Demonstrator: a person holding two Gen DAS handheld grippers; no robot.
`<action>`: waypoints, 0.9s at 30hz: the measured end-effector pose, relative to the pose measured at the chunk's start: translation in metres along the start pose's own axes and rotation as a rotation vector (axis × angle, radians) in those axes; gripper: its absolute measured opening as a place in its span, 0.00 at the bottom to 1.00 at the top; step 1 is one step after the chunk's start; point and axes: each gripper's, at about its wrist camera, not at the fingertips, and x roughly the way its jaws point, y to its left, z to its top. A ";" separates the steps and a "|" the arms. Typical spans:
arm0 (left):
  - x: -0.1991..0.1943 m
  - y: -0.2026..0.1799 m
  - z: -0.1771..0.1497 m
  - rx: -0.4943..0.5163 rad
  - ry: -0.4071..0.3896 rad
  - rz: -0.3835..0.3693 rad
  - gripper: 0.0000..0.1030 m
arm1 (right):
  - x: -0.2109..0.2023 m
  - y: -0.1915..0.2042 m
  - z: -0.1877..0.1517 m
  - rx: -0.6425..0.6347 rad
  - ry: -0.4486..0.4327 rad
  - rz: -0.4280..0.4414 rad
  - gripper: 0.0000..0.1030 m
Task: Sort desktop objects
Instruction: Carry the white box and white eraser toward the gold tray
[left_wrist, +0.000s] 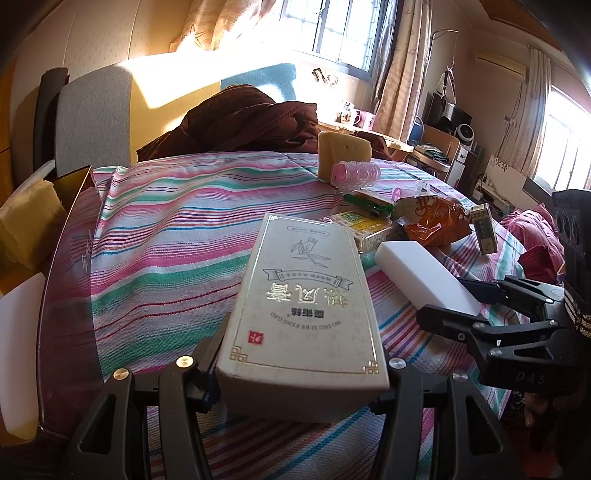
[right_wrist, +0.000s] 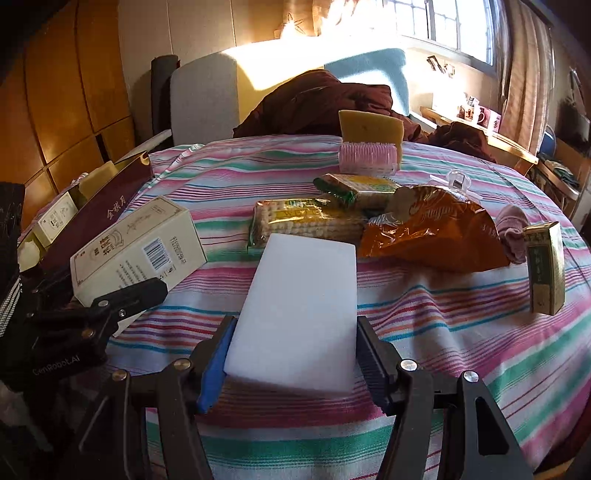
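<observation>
Left tool (left_wrist: 303, 373) grips box (left_wrist: 303, 295); barcode (right_wrist: 157, 251) right-view only.

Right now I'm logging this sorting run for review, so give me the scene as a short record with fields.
surface: striped cloth
left gripper: jaws shut on cream box
right gripper: jaws shut on white block
loose items: cracker packs, orange bag, pink roller, yellow sponge, small green box
bin: dark red box, far left

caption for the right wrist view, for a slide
Right tool grips a white foam block above the striped cloth, snack packs behind.
</observation>
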 end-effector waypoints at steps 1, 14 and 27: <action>0.000 0.000 0.000 0.001 0.001 0.001 0.55 | -0.001 0.000 -0.001 -0.001 -0.003 0.001 0.62; -0.005 -0.006 0.004 0.013 0.022 0.004 0.58 | 0.002 -0.003 -0.003 0.014 -0.047 0.026 0.64; -0.011 -0.011 0.015 0.036 0.002 0.039 0.53 | 0.002 0.000 -0.002 0.010 -0.045 0.007 0.63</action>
